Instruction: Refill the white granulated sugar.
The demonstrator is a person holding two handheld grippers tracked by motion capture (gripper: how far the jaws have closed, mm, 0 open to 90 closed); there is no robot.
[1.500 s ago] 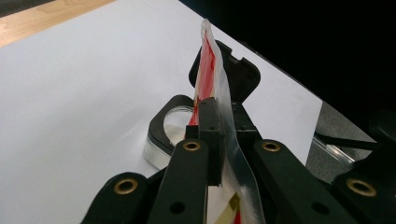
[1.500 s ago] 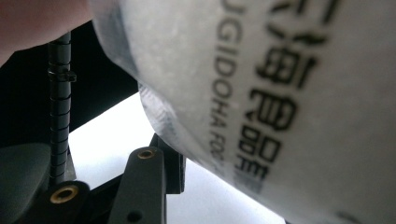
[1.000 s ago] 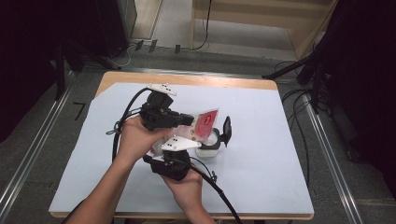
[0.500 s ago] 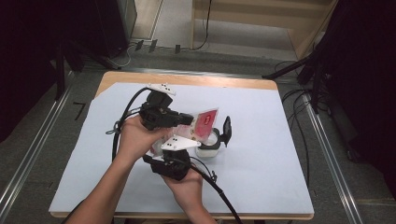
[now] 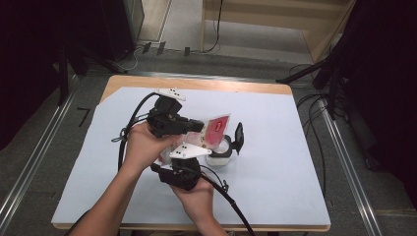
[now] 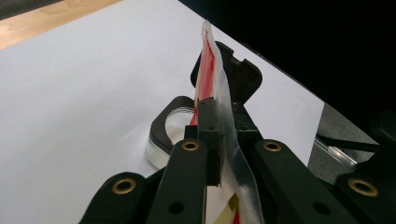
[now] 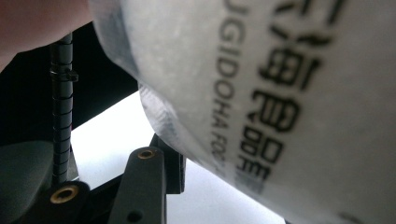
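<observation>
left gripper [image 6: 219, 135] clamps red-white packet [image 6: 212, 70]; right gripper | grips clear container [image 5: 220, 156]

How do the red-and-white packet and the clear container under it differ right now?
The packet is flat and thin, printed red and white; the container is round, low and see-through. The packet is held up off the table, pinched edge-on in the left hand-held gripper; the container sits on the white table cover, with the right hand-held gripper's black jaws around it. Both sit mid-table.
</observation>
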